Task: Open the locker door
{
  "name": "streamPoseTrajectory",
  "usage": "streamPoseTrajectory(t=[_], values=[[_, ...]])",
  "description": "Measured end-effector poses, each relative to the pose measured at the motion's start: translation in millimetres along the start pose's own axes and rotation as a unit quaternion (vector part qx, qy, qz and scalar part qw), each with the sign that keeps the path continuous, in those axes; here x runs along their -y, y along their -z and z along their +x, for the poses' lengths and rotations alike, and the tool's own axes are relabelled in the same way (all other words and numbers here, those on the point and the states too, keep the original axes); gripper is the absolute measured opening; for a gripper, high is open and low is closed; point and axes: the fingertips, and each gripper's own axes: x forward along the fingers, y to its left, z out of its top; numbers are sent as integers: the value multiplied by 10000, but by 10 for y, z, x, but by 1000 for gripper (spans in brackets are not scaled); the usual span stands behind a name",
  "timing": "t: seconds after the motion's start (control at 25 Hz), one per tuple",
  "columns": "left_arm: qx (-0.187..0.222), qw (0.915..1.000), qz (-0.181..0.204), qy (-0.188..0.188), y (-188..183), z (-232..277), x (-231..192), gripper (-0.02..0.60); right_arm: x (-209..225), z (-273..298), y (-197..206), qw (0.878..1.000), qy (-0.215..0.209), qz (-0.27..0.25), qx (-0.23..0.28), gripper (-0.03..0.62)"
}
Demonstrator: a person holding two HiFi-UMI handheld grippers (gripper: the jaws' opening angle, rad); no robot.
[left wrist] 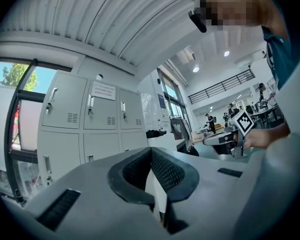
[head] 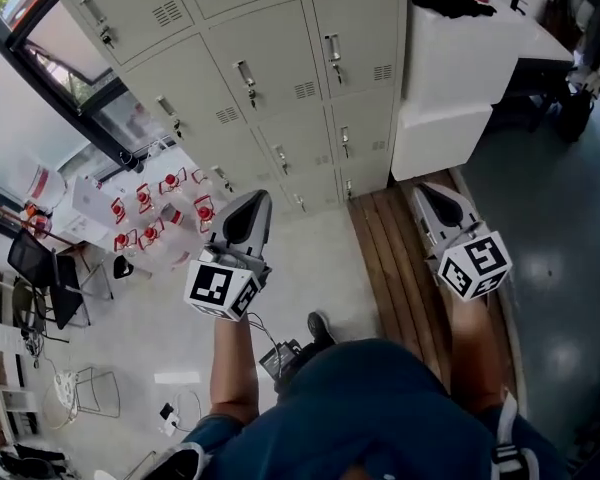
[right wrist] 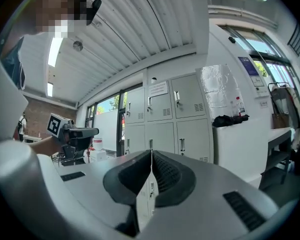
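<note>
Head view: we are looking steeply down at the lockers [head: 280, 88], a grey bank along the far side. Every door we are seeing is sitting closed, and nothing is touching the handles [head: 247, 80]. The left gripper [head: 252, 200] and the right gripper [head: 422, 190] are both pointing toward the bank and hanging over the floor, well apart from it. A white bench [head: 450, 78] is standing just right of the lockers. We are judging the task as not started: the approach, the grab on a handle and the pull are all left. We cannot tell which door is the target.

Left gripper view: the lockers are showing far off on the left, doors closed. The left fingers [left wrist: 171, 173] are meeting at their tips, with only a thin slit lower down. Nothing is sitting between them and they are touching nothing.

Right gripper view: the lockers are standing straight ahead, beyond the tips, near but not in reach. The right fingers [right wrist: 167, 175] are pressing fully together along one thin line. They are holding nothing and touching nothing. We are judging that one gripper will need to spread its fingers before it can take a handle.
</note>
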Motion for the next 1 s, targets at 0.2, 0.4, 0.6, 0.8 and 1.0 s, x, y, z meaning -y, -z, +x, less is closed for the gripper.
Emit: streamPoseTrajectory(t=[0.2, 0.4, 0.6, 0.8, 1.0], values=[[119, 9992, -98, 365, 25, 345, -511, 17, 21, 428, -78, 9992, 389, -22, -19, 37], [226, 9980, -158, 572, 138, 504, -1038, 17, -23, 883, -93, 9981, 620, 36, -12, 37], [326, 9972, -219, 632, 218, 529, -1515, 16, -83, 1312, -167, 9971, 754, 22, 49, 37], [374, 9973, -330, 540, 288, 484, -1907, 17, -75, 1718, -237, 9970, 765, 4, 74, 37], [329, 9981, -410, 333, 409, 509, -2185, 17, 120, 2116, -249, 9974, 726, -15, 20, 37]])
